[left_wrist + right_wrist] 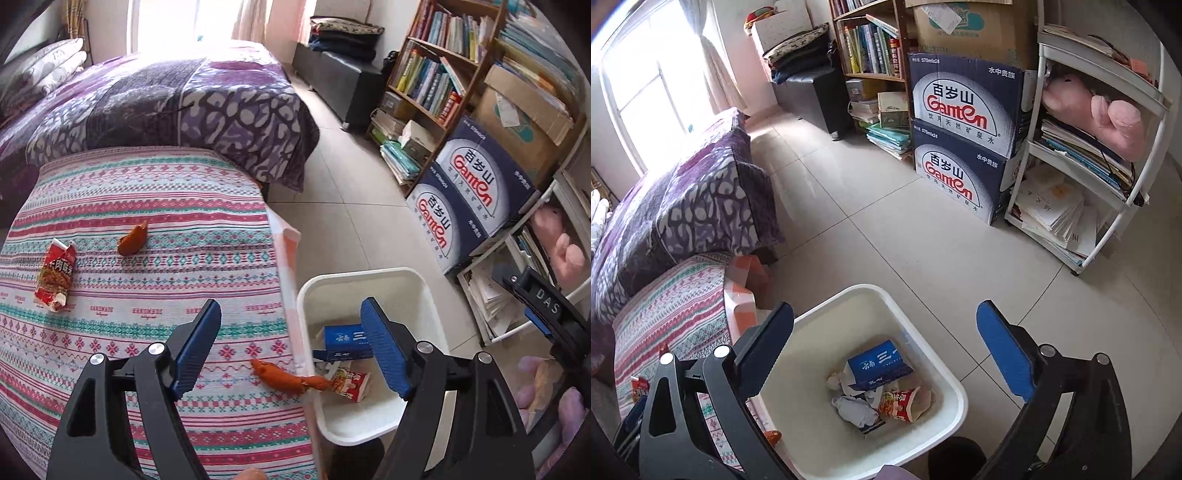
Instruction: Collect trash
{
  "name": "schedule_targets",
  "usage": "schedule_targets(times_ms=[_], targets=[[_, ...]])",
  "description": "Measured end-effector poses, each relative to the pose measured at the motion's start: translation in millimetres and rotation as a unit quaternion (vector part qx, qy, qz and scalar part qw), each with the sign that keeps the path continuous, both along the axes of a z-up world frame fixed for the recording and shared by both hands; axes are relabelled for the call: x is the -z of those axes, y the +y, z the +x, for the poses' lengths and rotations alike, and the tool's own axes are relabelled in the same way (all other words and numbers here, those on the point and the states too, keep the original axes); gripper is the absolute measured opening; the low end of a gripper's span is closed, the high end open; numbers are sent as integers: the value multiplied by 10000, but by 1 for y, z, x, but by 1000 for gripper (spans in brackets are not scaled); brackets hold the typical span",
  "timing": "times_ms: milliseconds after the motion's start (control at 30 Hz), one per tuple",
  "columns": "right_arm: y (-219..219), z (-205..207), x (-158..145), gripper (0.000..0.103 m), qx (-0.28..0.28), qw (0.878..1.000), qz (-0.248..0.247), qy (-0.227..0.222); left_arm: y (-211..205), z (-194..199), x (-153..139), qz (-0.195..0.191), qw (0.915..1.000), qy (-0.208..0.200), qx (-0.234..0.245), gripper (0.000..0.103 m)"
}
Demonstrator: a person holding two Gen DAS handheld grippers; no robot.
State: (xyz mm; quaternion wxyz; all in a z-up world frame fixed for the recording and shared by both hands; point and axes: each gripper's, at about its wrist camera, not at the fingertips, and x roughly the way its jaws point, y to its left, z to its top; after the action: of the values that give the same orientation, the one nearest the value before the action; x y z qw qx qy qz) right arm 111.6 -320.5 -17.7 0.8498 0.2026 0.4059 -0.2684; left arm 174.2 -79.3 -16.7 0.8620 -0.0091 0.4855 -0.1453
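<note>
Far left on the striped desk (pixel 147 295): a red wrapper (pixel 55 275), lying flat. Just right of it, toward the bed (pixel 166 96), an orange peel (pixel 133 238). Nearer the desk's right edge, a second peel (pixel 288 376), poking over the edge toward the bin (pixel 369 280).

Left hand-held gripper (pixel 291 350) poised over that edge, spread wide and empty, one pad over the cloth, the other over the bin.

Just beside the desk, on the tiled floor (pixel 886 221), the white bin, seen in the right view as (pixel 871 291). Inside: a blue carton (pixel 879 363), crumpled tissue (pixel 855 408) and a red-and-yellow packet (pixel 901 404), all touching at the bottom.

Right hand-held gripper (pixel 886 339) above the bin, likewise spread wide, gripping nothing.

Further right, against the wall: a bookshelf (pixel 868 48), two stacked Ganten boxes (pixel 960 136), then a white rack (pixel 1108 147) with books and a pink plush (pixel 1097 110).
</note>
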Motion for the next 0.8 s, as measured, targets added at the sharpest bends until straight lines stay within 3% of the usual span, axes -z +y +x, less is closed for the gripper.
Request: schedule_targets(times_ms=[267, 433, 567, 733, 800], targets=[[41, 23, 5, 95, -483, 9987, -38, 162, 82, 35, 21, 346, 9938, 398, -983, 76], [75, 40, 12, 95, -960, 9940, -277, 450, 110, 44, 38, 529, 9882, 835, -1173, 76], [90, 45, 14, 95, -1133, 9905, -552, 550, 86, 34, 62, 1017, 9859, 1274, -372, 76], [80, 43, 11, 95, -947, 9932, -501, 464, 38, 5, 76, 882, 9818, 1465, 831, 76], [70, 41, 11, 95, -845, 9946, -406, 437, 30, 0, 82, 774, 9802, 1683, 705, 76]])
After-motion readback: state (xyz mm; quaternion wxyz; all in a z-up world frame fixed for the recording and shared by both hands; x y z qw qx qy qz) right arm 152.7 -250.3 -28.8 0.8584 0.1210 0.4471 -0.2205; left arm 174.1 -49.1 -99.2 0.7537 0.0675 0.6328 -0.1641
